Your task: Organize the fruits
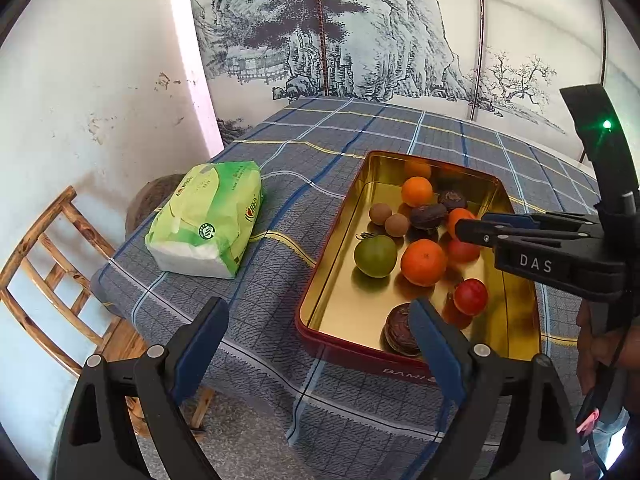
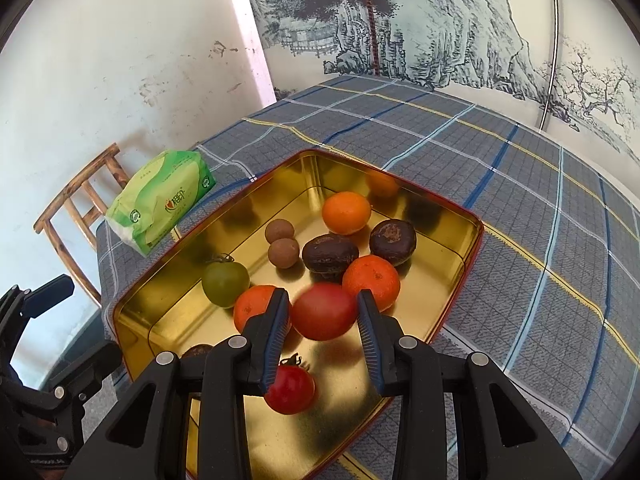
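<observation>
Closest in, the left gripper (image 1: 318, 308) hangs over the near edge of the table (image 1: 256, 320), jaws wide apart with nothing between them. Just beyond sits the red tin (image 1: 340, 216) with its gold lining, and all the fruit is inside it. At the near end lies a dark brown fruit (image 1: 400, 330), and beside it a small red tomato (image 2: 290, 390) with its green stalk. Above that, the right gripper (image 2: 322, 300) has its jaws clamped on a bigger red tomato (image 2: 324, 316), which casts a shadow on the tin floor. A mandarin (image 2: 254, 308) flanks it on one side and a second mandarin (image 2: 372, 282) on the other. The green tomato (image 2: 225, 283) is to the left. Further back are two longans (image 2: 282, 242), two more dark fruits (image 2: 330, 254) and a third mandarin (image 2: 346, 213). Off to the left a green tissue pack (image 1: 208, 220) rests on the checked cloth. Past it are a wooden chair (image 1: 48, 248) and, at the back, a painted landscape screen (image 1: 340, 32).
</observation>
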A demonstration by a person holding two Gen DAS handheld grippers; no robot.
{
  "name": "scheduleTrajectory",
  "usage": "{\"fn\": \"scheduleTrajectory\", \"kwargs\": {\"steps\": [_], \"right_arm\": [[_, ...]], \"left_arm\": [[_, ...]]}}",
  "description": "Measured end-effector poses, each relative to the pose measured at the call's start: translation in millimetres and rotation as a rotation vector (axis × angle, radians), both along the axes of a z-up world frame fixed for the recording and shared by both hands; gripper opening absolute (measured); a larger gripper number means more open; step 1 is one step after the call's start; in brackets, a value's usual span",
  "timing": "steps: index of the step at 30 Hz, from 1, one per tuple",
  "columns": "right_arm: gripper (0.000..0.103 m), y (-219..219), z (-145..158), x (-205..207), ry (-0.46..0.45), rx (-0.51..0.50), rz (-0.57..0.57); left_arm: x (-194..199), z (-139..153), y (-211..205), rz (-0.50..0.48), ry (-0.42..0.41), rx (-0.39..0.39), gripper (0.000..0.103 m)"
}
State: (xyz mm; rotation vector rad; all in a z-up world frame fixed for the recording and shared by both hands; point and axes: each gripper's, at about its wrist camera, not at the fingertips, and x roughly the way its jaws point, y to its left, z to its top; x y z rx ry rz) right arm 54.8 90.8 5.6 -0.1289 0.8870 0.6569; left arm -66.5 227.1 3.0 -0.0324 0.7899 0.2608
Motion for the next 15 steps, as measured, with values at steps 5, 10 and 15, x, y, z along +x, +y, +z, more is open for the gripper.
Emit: {"fn": "scheduleTrajectory", "kwargs": {"steps": [5, 10, 15], "right_arm": [[0.036, 3, 1, 1, -0.014, -0.002, -0.001], [0.037, 3, 10, -9, -0.057, 0.012, -0.004], [0.051, -12, 32, -44, -0.191, 0.046, -0.047]], "left_arm": [[0, 0, 2, -0.01, 0.002, 0.009, 0.091], [0, 2, 1, -0.01, -0.008, 0.015, 0.091], [-4, 11, 2, -0.011, -0.059, 0.011, 0.091]]}}
